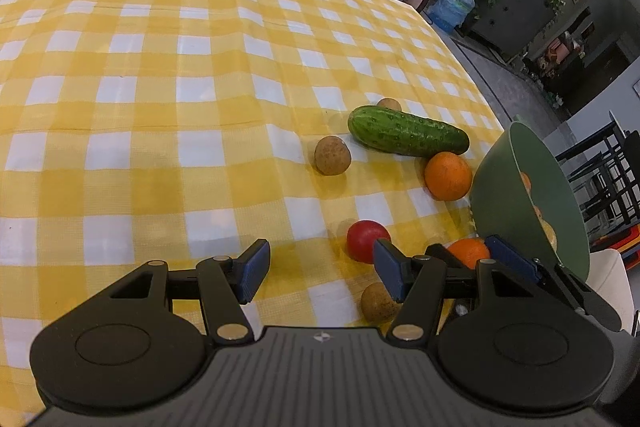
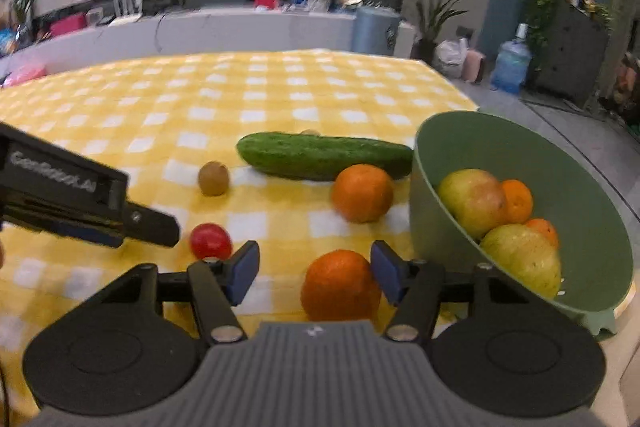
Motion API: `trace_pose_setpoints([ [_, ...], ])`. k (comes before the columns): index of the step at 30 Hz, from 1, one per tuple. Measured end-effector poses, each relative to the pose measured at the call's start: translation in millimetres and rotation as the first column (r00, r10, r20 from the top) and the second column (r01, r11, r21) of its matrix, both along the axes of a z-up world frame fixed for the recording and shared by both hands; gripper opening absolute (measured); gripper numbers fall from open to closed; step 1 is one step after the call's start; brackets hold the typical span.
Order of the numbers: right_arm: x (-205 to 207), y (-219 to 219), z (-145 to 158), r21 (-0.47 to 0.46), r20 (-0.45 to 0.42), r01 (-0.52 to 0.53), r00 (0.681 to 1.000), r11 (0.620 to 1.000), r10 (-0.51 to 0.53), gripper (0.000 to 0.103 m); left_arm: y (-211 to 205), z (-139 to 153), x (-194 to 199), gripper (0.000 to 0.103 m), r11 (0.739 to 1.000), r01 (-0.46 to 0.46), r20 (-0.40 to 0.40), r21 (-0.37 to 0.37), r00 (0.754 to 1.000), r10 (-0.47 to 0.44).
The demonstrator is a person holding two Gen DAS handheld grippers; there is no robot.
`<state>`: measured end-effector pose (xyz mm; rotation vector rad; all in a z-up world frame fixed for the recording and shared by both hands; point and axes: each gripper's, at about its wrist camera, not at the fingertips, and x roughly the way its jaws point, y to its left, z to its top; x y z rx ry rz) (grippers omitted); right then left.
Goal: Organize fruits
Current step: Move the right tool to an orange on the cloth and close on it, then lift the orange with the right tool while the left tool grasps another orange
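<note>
On the yellow checked cloth lie a cucumber, a brown kiwi, a red tomato and two oranges. The far orange rests beside the green bowl, which holds yellow-green apples and several oranges. My right gripper is open around the near orange, which sits close to the right finger with a gap on the left. My left gripper is open over bare cloth, with the tomato and another kiwi by its right finger. It also shows in the right wrist view as the left gripper.
A small brown fruit lies behind the cucumber. The bowl stands at the table's right edge, with floor, a water jug and plants beyond it. The cloth stretches bare to the left and back.
</note>
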<state>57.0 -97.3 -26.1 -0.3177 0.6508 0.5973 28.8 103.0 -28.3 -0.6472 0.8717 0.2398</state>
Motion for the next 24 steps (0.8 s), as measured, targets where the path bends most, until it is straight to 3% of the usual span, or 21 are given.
trace_pose_setpoints([
  [3,1.8,4.3,-9.9,-0.097,0.039,0.028,0.999,0.995,-0.025,0.058,0.0,-1.0,0.8,0.070,1.000,0.000,-0.007,0.001,1.000,0.000],
  [7,1.6,1.2,-12.3,-0.103,0.089,0.075,0.994,0.992,-0.065,0.039,-0.1,-1.1,0.4,0.070,1.000,0.004,-0.008,-0.001,1.000,-0.004],
  [13,8.4,-9.5,-3.3,-0.011,-0.015,0.035,0.999,0.999,-0.035,0.038,0.8,-0.8,0.4,0.070,1.000,0.004,-0.010,-0.001,1.000,-0.004],
  [18,17.6,-23.0,10.0,0.189,-0.196,-0.052,0.977,0.981,0.090,0.038,0.3,-1.3,0.5,0.070,1.000,0.006,-0.014,0.001,1.000,-0.006],
  [20,19.4,-21.9,10.5,0.201,-0.258,-0.091,0.956,0.975,0.142,0.038,0.0,-1.2,1.2,0.070,1.000,0.007,-0.016,0.004,1.000,-0.007],
  [24,23.2,-16.0,-3.4,0.188,-0.312,-0.064,0.942,0.980,0.121,0.040,-0.7,-1.6,1.2,0.070,1.000,0.010,-0.017,0.006,1.000,-0.009],
])
